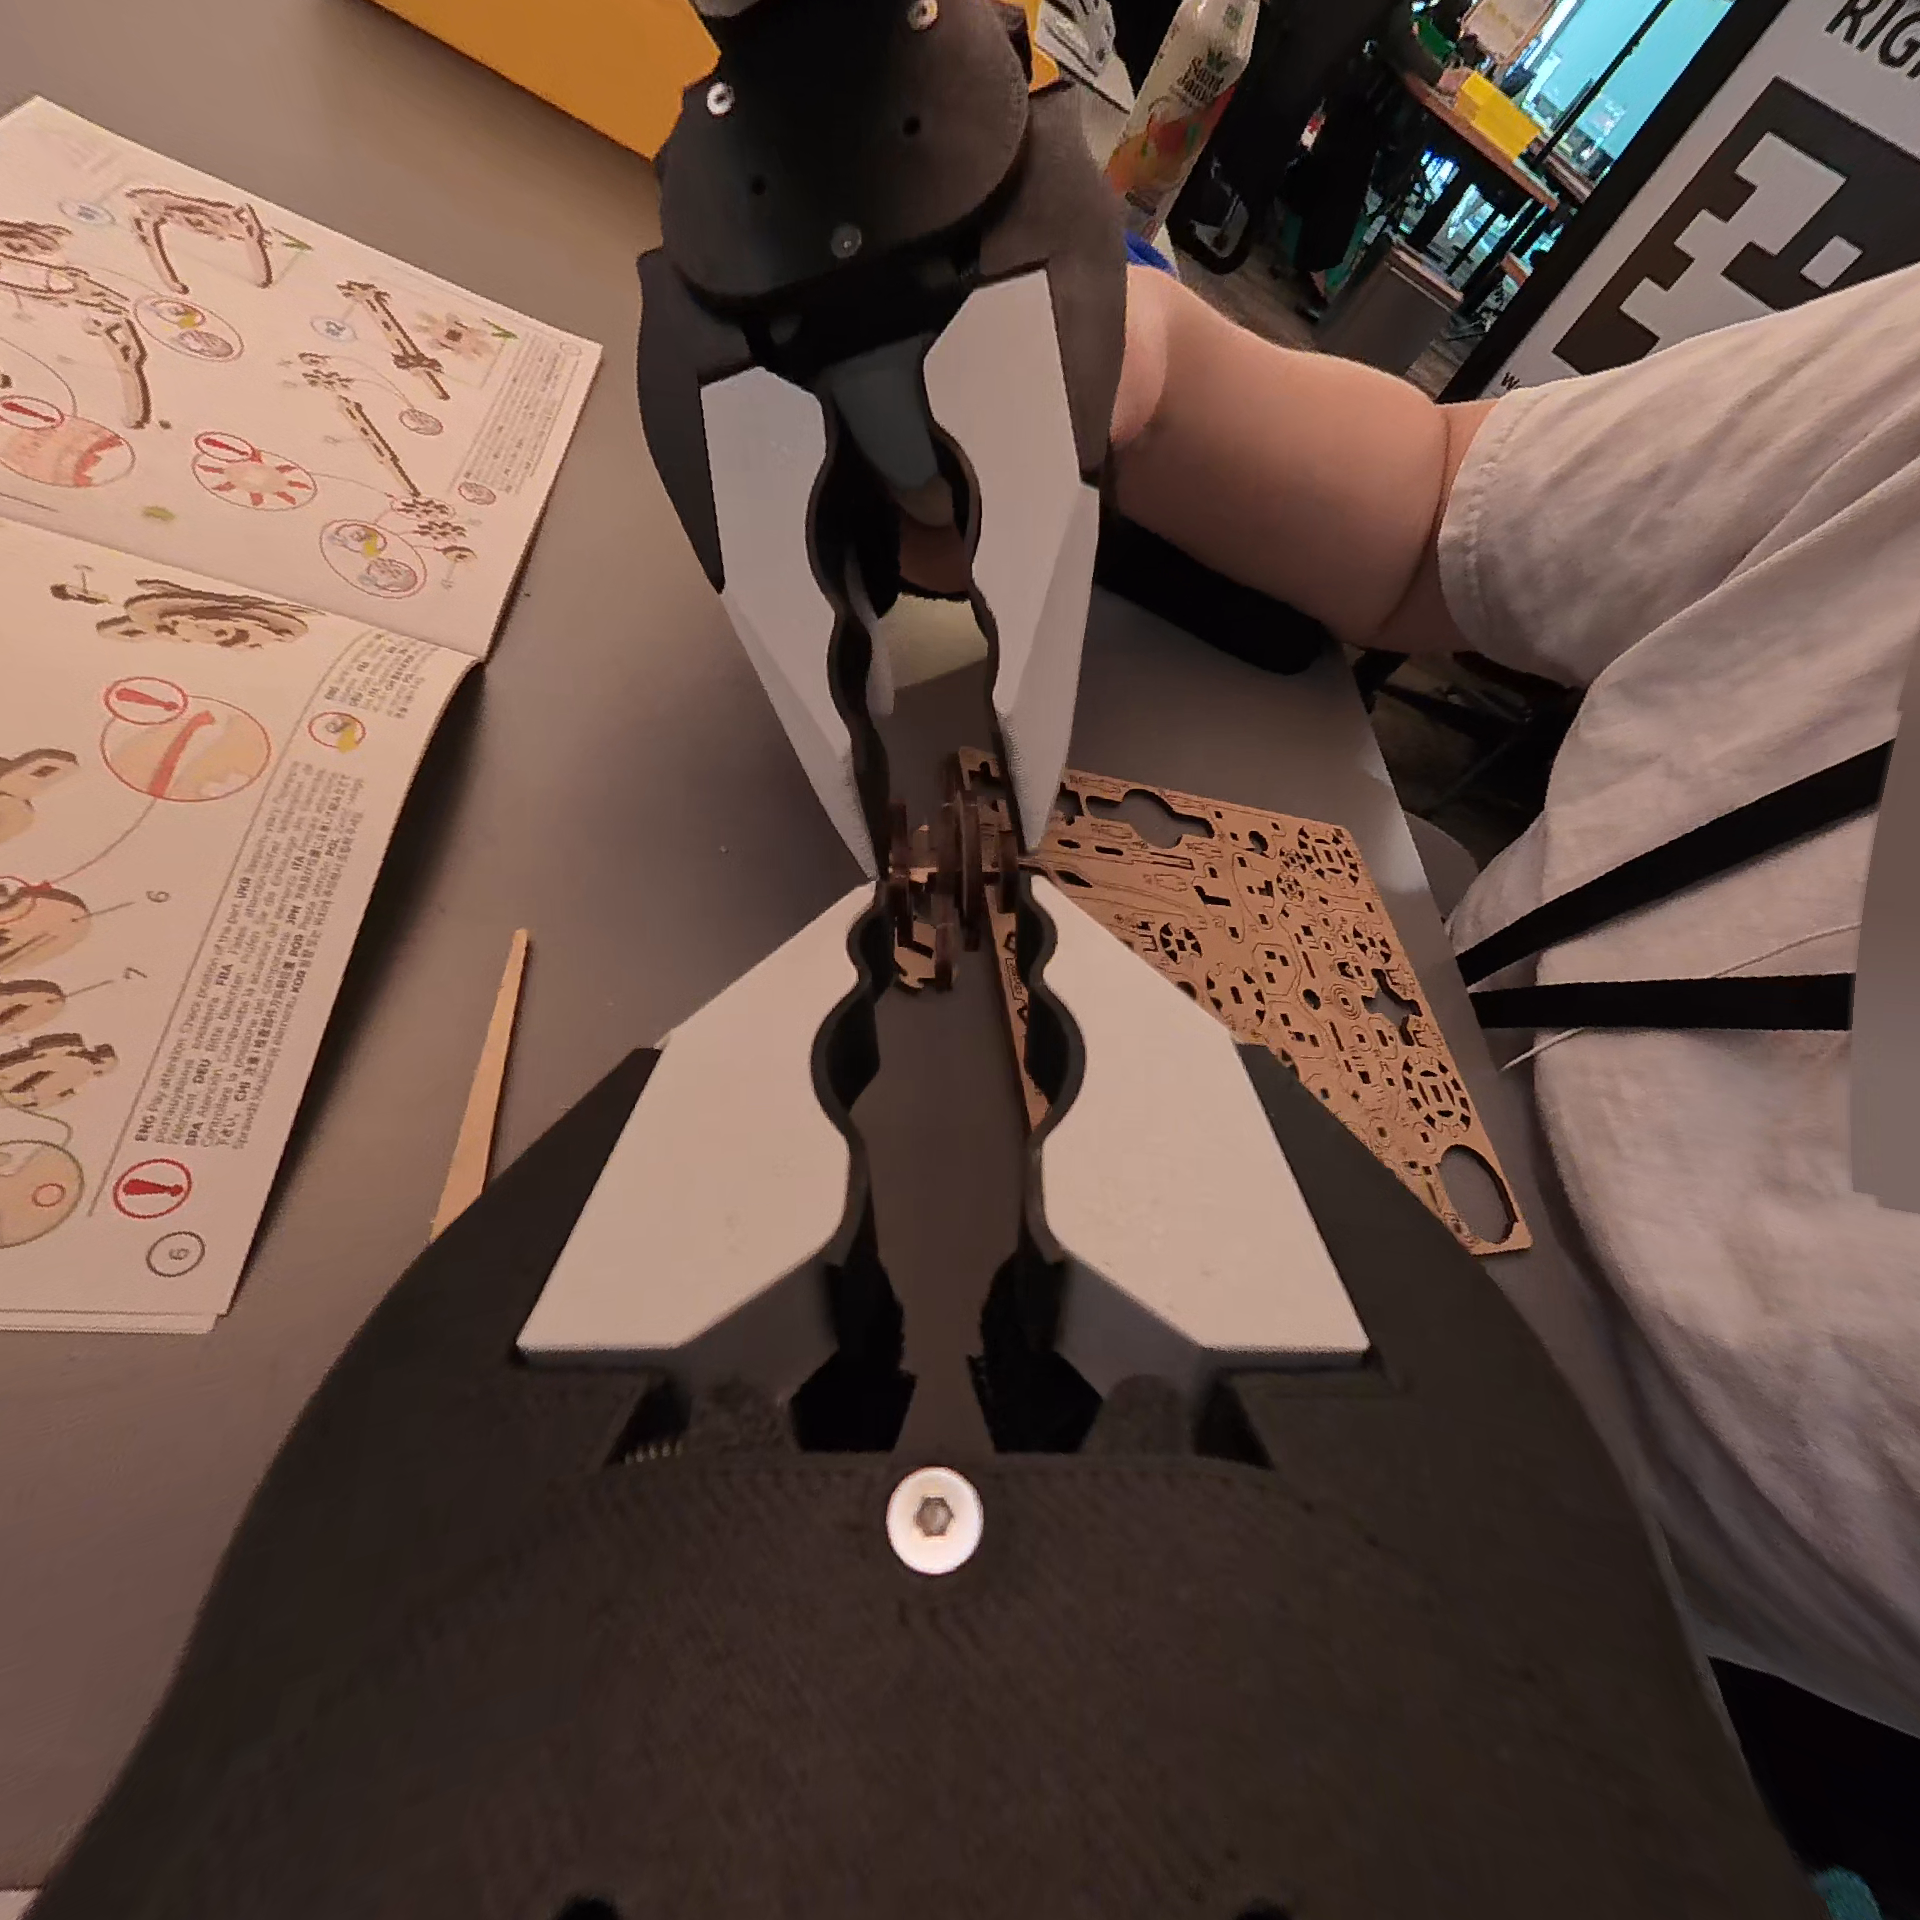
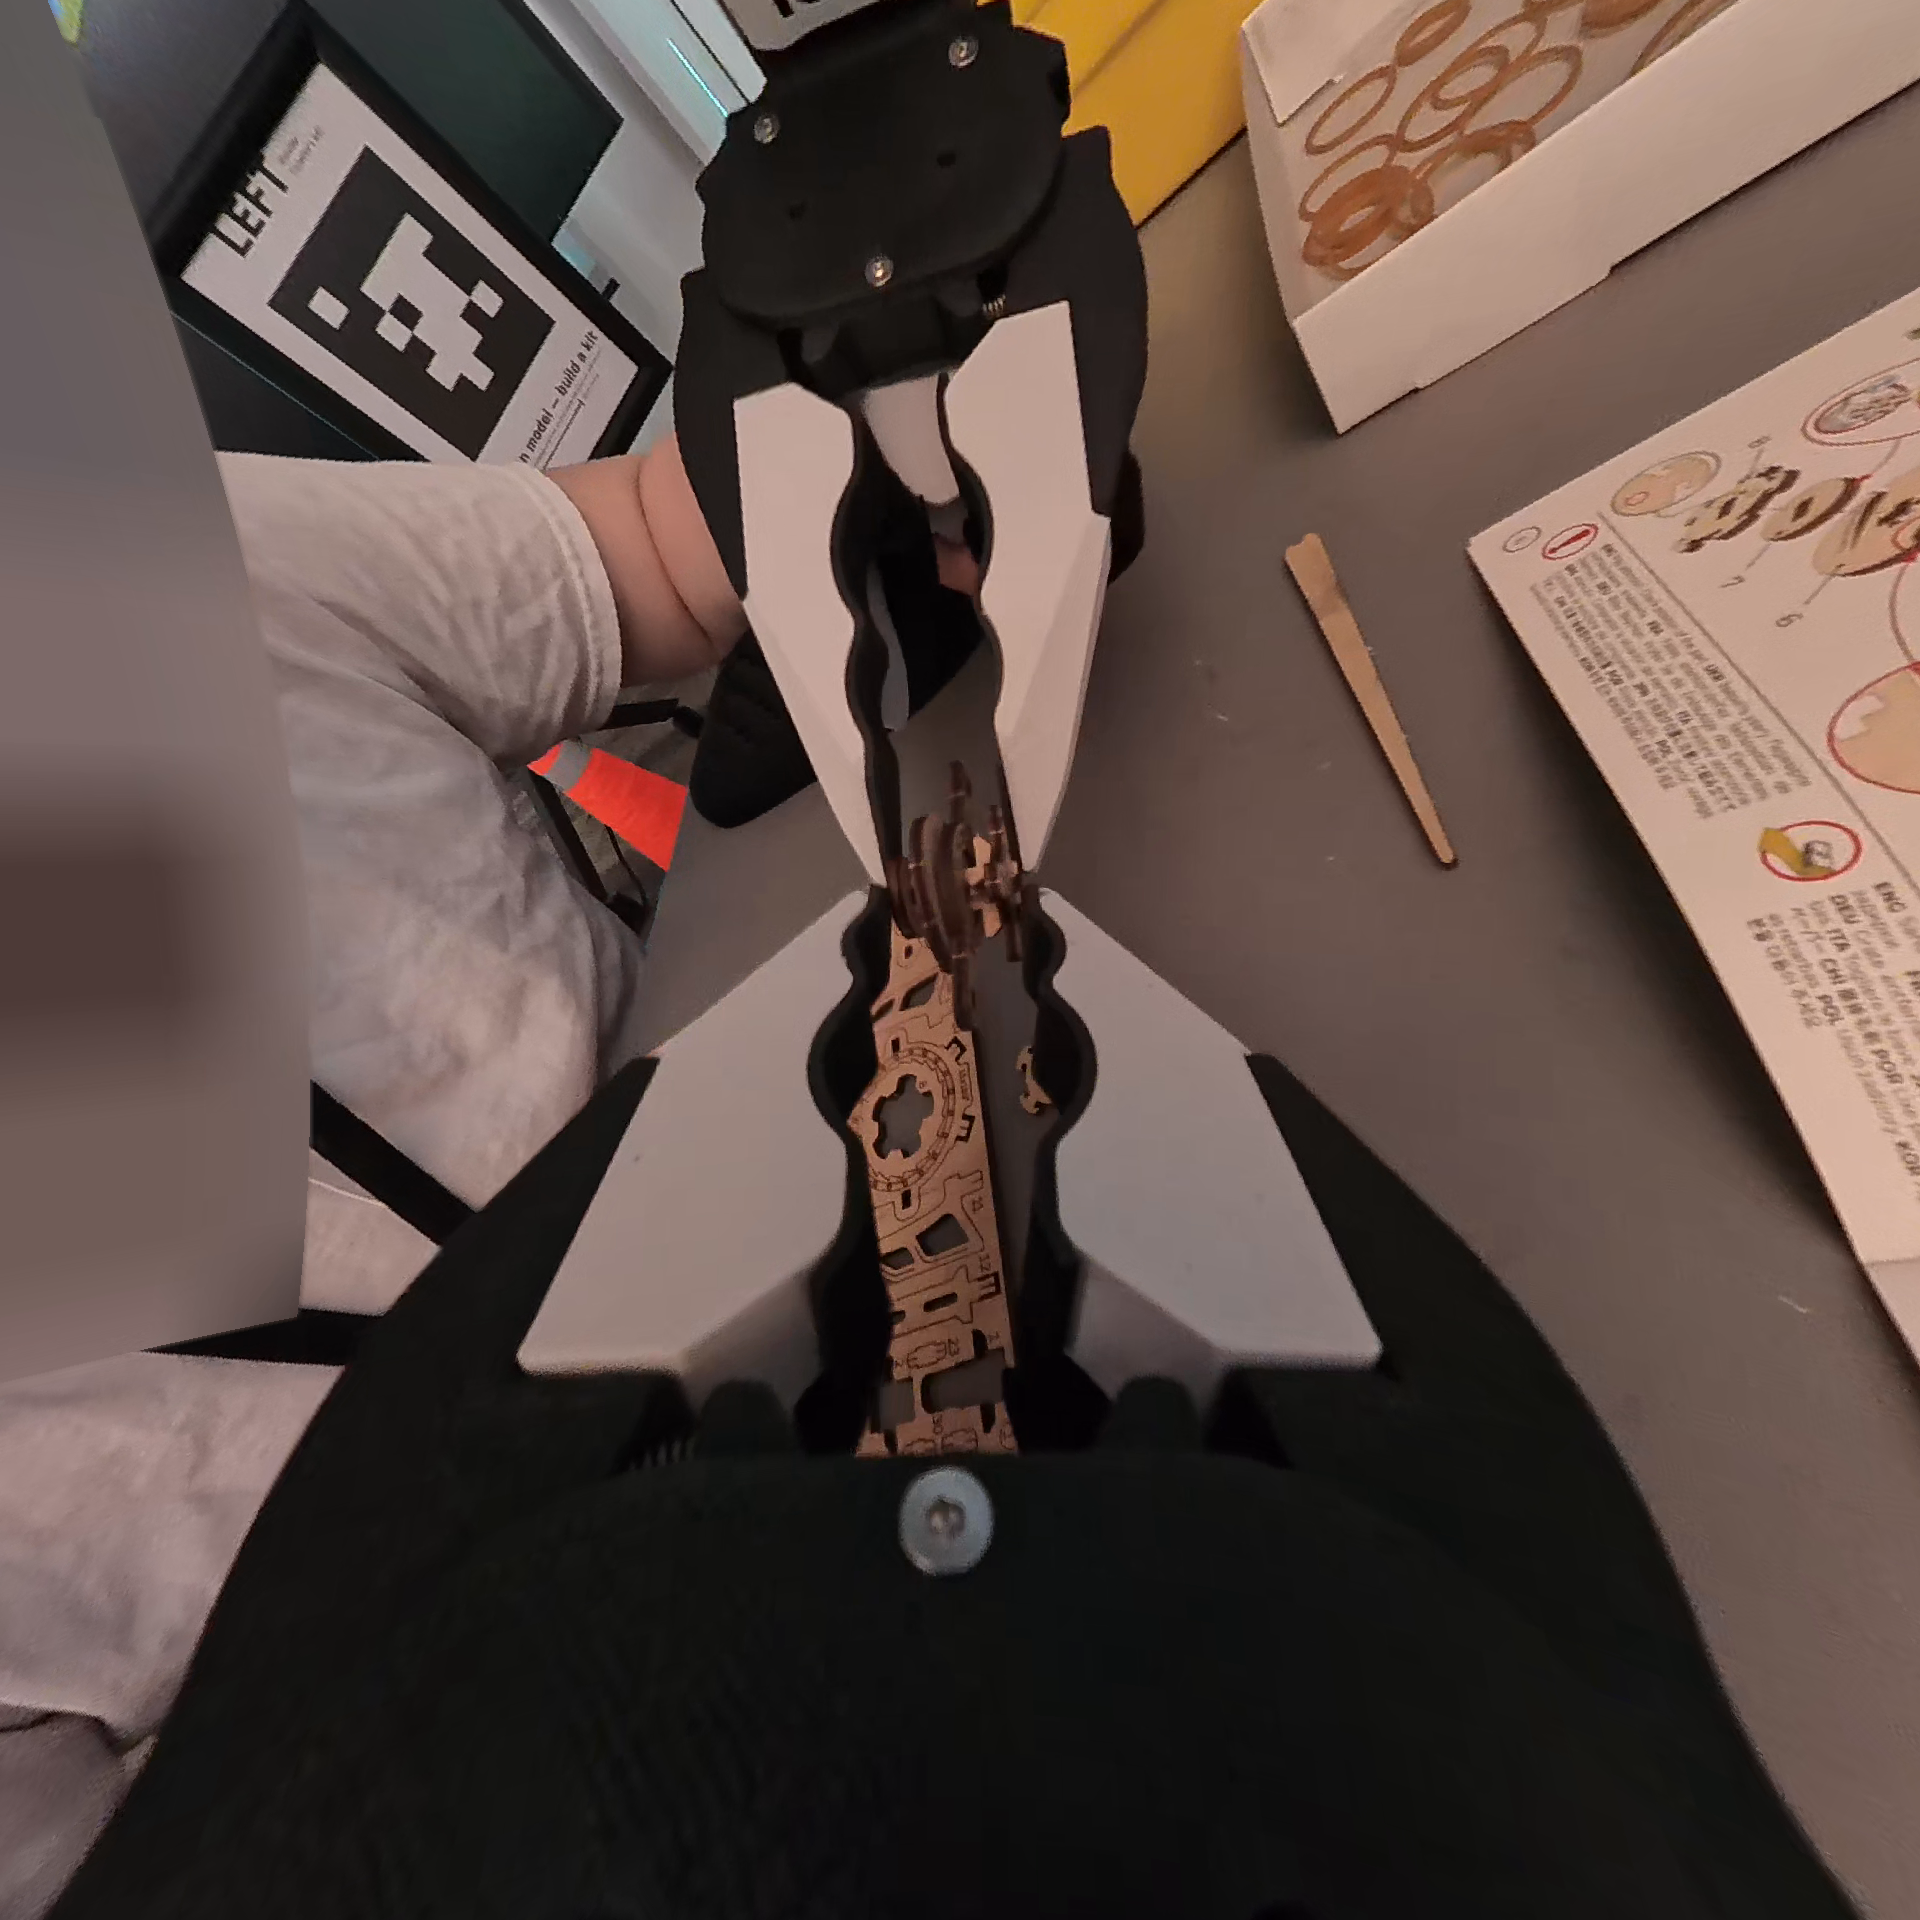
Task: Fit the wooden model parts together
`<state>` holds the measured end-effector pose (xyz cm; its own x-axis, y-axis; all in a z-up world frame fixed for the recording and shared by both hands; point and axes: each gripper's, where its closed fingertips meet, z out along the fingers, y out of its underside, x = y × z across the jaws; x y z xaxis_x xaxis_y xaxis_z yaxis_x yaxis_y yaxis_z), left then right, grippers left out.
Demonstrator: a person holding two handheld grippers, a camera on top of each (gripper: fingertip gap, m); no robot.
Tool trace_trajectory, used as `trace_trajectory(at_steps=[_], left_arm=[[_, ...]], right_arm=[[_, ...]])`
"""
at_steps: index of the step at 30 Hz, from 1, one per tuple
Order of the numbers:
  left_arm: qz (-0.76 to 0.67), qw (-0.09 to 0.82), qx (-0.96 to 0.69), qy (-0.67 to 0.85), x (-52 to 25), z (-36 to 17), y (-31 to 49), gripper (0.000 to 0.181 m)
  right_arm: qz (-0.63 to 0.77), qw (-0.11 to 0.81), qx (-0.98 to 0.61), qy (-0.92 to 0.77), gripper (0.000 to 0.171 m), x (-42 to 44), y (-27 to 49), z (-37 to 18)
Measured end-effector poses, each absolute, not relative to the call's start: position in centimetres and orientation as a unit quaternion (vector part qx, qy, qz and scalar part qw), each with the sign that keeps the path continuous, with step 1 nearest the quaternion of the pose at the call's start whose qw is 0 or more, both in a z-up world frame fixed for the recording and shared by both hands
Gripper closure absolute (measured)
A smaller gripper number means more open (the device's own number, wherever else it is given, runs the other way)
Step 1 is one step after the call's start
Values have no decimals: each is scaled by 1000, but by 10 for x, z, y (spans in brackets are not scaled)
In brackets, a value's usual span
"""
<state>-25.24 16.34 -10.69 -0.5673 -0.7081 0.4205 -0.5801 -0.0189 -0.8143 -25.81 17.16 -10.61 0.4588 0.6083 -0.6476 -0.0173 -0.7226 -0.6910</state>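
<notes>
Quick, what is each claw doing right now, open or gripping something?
Left claw: shut on the small wooden assembly.
Right claw: shut on the same small wooden assembly from the opposite side.

Both grippers' fingers on wooden assembly

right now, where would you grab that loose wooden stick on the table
Probably near the wide end of the stick, from above, fingers across its width. It lies flat and bare on the table, between the grippers and the booklet, and tapers to a thin tip; the wider end gives more to pinch.
</notes>
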Motion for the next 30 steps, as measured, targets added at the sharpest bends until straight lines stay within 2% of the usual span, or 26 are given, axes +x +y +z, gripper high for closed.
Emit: trace_trajectory(at_steps=[12,23,30], left_arm=[[-554,34,-484,677,-251,-106,164,160],[-607,10,-504,614,-246,-91,174,160],[-616,-24,-532,580,-243,-95,176,161]], right_arm=[[471,321,-800,-185,149,-256,172,-106],[557,327,-756,-106,148,-250,180,-91],[528,328,-773,-124,148,-250,180,-99]])
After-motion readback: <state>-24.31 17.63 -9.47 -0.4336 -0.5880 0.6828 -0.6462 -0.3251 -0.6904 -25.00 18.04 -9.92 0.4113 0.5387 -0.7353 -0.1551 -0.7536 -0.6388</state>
